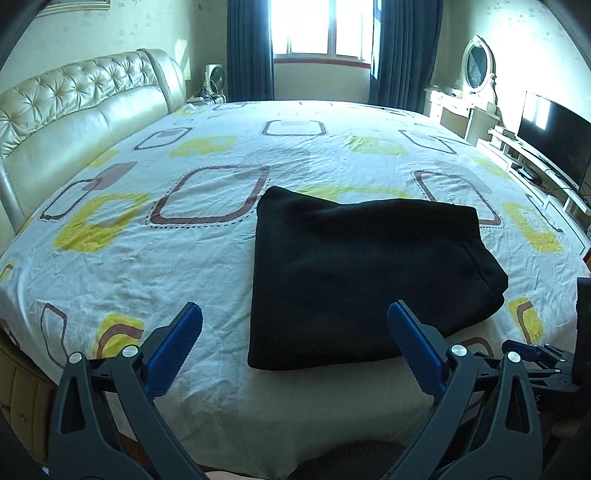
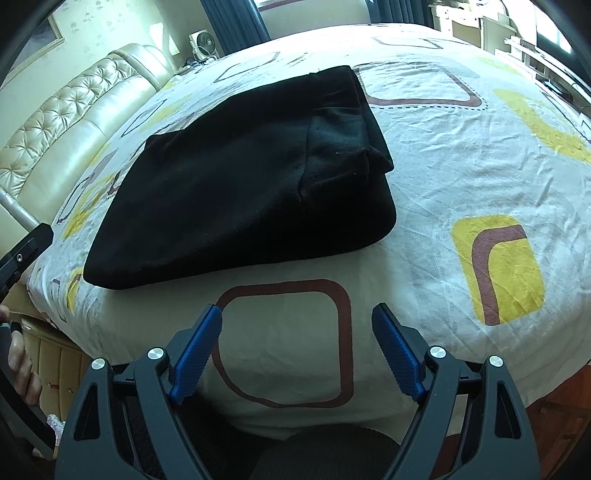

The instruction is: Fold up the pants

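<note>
Black pants lie folded into a thick rectangle on the patterned bed sheet, near the bed's front edge. My left gripper hovers open just in front of the fold's near edge, with nothing between its blue pads. In the right wrist view the same pants lie ahead and to the left, with a doubled hem at their right end. My right gripper is open over bare sheet in front of the pants, holding nothing. Part of the right gripper's body shows at the lower right of the left wrist view.
A tufted cream headboard runs along the bed's left side. Curtains and a bright window stand beyond the far edge. A vanity with an oval mirror and a TV line the right wall. A hand shows at the left edge.
</note>
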`<state>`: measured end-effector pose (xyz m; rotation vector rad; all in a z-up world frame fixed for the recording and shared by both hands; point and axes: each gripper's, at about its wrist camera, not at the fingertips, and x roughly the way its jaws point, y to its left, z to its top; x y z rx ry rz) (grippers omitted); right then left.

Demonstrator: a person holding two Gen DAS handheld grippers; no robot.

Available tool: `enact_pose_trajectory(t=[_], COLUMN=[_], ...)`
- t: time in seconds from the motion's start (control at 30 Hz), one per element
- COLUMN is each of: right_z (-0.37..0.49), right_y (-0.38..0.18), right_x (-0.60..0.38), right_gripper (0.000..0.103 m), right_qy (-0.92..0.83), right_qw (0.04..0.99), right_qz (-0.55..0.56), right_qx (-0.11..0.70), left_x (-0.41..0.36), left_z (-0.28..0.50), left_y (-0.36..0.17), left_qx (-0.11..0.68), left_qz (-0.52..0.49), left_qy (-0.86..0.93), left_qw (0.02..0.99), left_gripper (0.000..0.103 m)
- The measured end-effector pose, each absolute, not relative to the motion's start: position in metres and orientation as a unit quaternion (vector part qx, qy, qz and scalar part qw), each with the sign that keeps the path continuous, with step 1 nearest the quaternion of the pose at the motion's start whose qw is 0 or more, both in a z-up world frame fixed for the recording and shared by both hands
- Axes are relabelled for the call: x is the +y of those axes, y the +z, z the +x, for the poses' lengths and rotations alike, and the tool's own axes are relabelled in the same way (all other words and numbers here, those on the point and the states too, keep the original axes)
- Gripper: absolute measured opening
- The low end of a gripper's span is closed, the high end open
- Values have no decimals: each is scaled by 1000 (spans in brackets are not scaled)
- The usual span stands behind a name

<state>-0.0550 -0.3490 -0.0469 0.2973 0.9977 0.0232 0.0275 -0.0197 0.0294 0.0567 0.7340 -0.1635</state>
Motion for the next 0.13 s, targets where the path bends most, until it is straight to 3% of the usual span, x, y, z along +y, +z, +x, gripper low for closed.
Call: enact_pose_trajectory(t=[0.13], right_z=[-50], right_y=[-40], right_x=[-362], right_gripper=[82], right_qy=[6], right_qw=[868], right_qz=[156], right_qx=[471], left_x=[-3], left_z=[58], left_y=[22], left_qx=[382], left_qz=[21], left_qy=[-58], left_qw=[922], left_gripper=[101])
